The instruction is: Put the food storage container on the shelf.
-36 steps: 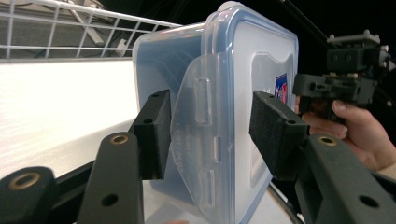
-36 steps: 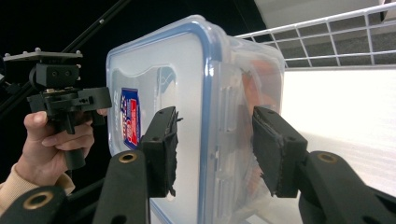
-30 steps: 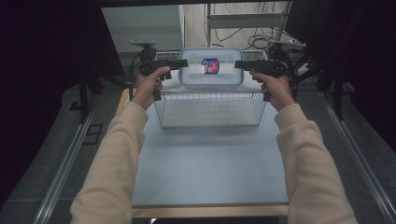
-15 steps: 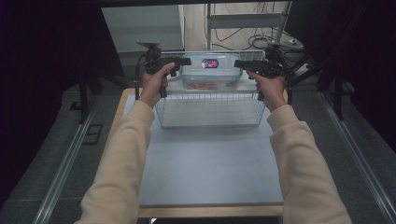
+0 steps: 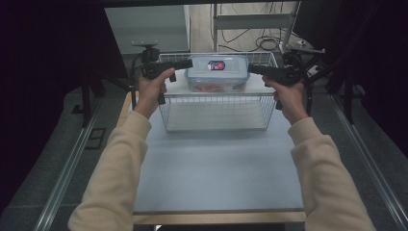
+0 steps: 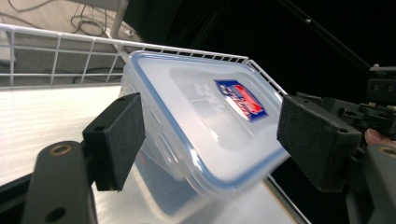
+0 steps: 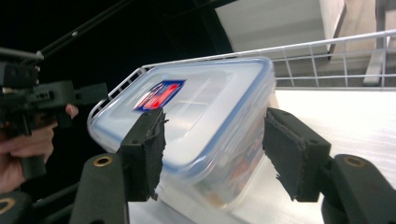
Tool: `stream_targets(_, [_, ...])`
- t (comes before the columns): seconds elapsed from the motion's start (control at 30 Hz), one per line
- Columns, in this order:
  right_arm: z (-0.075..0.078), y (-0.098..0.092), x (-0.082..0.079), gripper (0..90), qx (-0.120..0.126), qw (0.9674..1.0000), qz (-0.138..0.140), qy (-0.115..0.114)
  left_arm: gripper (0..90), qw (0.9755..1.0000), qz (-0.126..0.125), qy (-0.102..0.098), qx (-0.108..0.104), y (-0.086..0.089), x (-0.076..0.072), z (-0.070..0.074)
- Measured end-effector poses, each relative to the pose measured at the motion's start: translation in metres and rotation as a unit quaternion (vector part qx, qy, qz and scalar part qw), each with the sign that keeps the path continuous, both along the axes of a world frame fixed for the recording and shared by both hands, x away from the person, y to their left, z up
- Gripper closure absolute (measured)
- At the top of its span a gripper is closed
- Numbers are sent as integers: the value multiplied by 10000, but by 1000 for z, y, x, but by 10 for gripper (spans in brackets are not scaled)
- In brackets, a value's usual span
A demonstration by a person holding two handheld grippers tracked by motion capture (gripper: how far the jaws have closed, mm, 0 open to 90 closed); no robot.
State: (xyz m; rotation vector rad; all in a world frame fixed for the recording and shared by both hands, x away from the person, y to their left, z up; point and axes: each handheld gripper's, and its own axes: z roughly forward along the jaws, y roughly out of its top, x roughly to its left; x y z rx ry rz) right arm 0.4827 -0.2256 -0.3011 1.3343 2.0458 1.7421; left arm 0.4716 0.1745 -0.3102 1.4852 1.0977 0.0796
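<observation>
A clear plastic box (image 5: pixel 217 72) with a blue-rimmed lid and a red and blue label sits at the far end of a white wire basket (image 5: pixel 216 113). Something orange shows through its wall. My left gripper (image 5: pixel 190 63) points at the box's left end. In the left gripper view the box (image 6: pixel 205 126) lies between the wide-apart pads (image 6: pixel 114 140), which do not press on it. My right gripper (image 5: pixel 250 69) points at the right end, and the box's corner (image 7: pixel 205 116) lies between its pads (image 7: pixel 294 154). Both pairs of jaws have just been opening and stand open.
The basket stands on a pale grey table (image 5: pixel 216 163), at its far half. A metal rail (image 5: pixel 67 173) runs along the left side and another along the right. Cables lie on the floor (image 5: pixel 269 43) behind the table.
Both hands have shifted slightly at the box's two ends. The box stays at the far end of the basket.
</observation>
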Motion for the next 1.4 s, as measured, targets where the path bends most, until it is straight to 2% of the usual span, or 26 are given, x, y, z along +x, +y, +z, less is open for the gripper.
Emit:
stream_targets(0.1, [0,-2,-12,359,-285,9991,153,-269,239,9996,-123,-170,164,1,-18,2])
stream_targets(0.17, [-2,-6,-19,358,-332,9985,255,-358,239,9987,-159,-323,370,1,-31,2])
stream_targets(0.23, [-6,-10,-29,356,-360,9977,396,-423,239,9974,-232,-437,529,0,-45,2])
stream_targets(0.33, [-12,-16,-47,341,-465,9962,551,-488,238,9964,-416,-519,526,0,-66,-1])
stream_targets(0.43, [-22,-22,-67,324,-545,9948,685,-520,237,9949,-435,-569,714,0,-88,-9])
stream_targets(0.53, [-35,-29,-85,314,-552,9939,828,-474,237,9944,-477,-604,726,0,-110,-21])
stream_targets(0.63, [-52,-37,-105,300,-577,9928,947,-457,238,9943,-548,-609,676,1,-134,-41])
stream_targets(0.83, [-90,-46,-137,282,-852,9894,1089,-444,235,9932,-739,-486,759,-1,-169,-84])
stream_targets(0.97, [-113,-47,-150,269,-1009,9875,1162,-336,235,9915,-717,-397,1013,0,-179,-111])
stream_targets(1.1, [-127,-46,-156,264,-1069,9866,1201,-290,237,9924,-727,-198,972,1,-180,-128])
stream_targets(1.13, [-129,-45,-156,263,-1078,9864,1206,-285,237,9921,-727,-190,1008,1,-179,-129])
stream_targets(1.2, [-128,-44,-154,257,-1089,9863,1202,-299,239,9931,-679,-190,935,1,-180,-129])
stream_targets(1.3, [-125,-42,-154,253,-1103,9853,1250,-373,238,9923,-706,-239,984,0,-181,-128])
stream_targets(1.4, [-127,-40,-155,247,-1220,9837,1256,-410,238,9918,-697,-219,1049,0,-181,-131])
